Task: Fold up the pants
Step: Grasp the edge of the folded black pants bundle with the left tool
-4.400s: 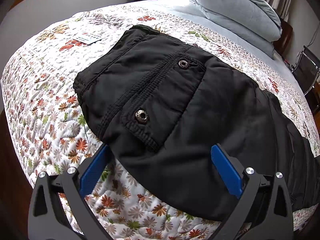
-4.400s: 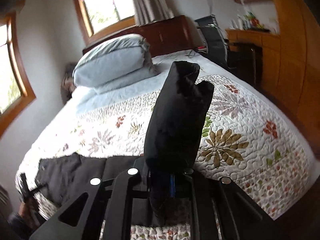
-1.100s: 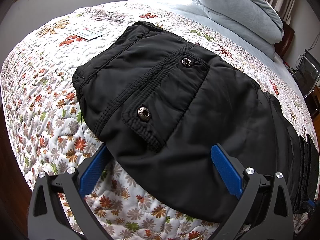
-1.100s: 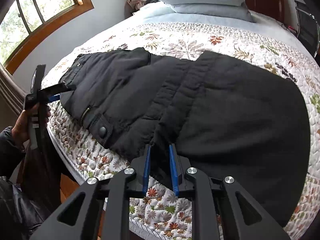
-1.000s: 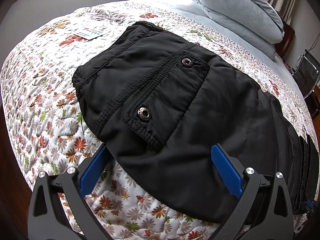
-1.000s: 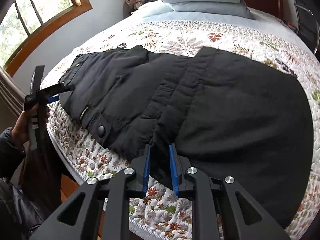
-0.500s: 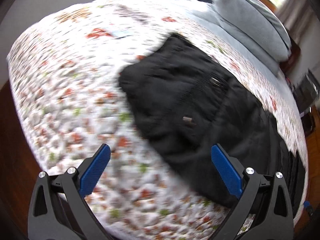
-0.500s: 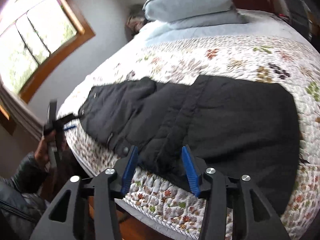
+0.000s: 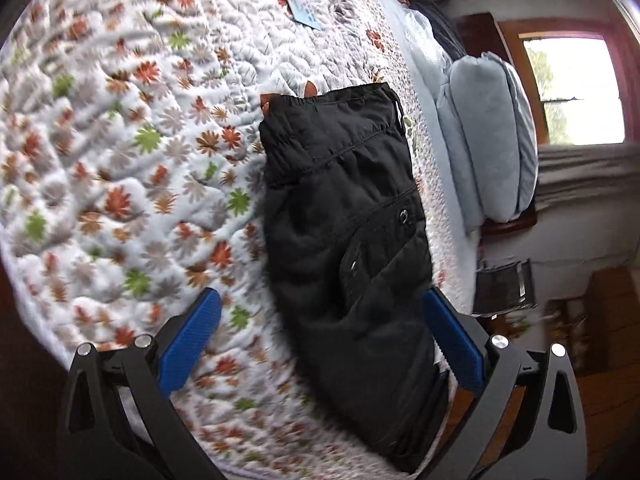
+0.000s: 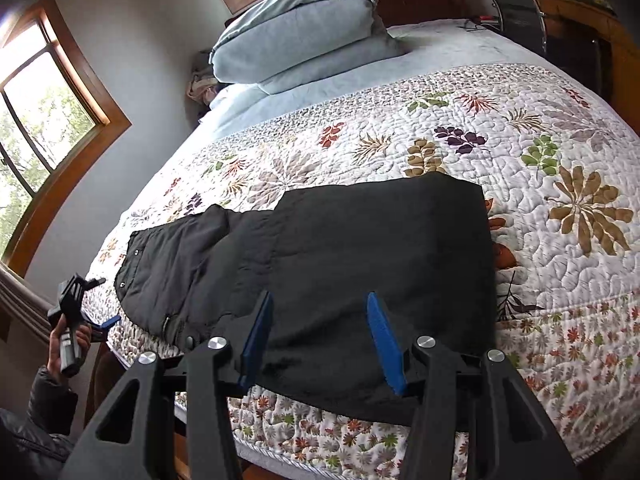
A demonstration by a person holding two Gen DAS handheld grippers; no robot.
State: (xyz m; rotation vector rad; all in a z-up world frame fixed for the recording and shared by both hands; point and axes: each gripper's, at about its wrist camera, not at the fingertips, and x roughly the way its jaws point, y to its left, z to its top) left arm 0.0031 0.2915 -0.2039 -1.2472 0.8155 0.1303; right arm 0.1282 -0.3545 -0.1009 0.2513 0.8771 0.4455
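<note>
Let go of the black pants (image 10: 360, 264) and lifted clear: right gripper (image 10: 320, 336), jaws apart, empty; left gripper (image 9: 320, 332) wide open too.

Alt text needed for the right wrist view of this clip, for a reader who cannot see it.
Black pants lie folded over on a floral quilt, with the right tongs open above their near edge, gripping nothing. At far left a hand holds the left tongs beside the bed; grey pillows are stacked at the headboard.
</note>
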